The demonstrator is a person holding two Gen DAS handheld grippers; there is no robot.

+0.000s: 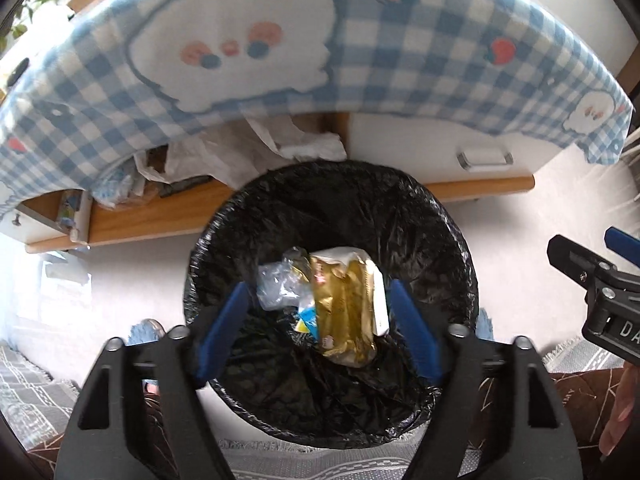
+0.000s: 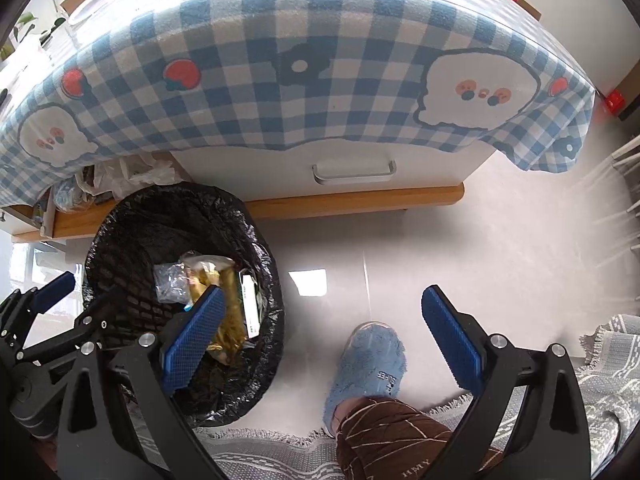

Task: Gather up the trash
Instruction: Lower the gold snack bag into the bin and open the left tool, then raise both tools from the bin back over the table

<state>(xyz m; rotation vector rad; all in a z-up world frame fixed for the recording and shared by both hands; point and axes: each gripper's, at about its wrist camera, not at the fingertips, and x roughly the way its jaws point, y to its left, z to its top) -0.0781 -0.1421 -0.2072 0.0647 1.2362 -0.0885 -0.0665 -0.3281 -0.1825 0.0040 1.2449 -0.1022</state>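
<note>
Trash bin (image 1: 332,304) sits below the open, empty left gripper (image 1: 320,328); right gripper (image 2: 332,344) is open too; lift clear before fetching more.

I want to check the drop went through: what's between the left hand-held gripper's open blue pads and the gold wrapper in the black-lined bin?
Nothing: in the left wrist view, the left hand-held gripper hangs open and empty above the crumpled gold wrapper.

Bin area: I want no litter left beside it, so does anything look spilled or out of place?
Nothing lies spilled around the bin; the gold wrapper and clear plastic sit inside its black liner. The only untidy spot is crumpled white bags stuffed on the shelf under the checked tablecloth.
</note>
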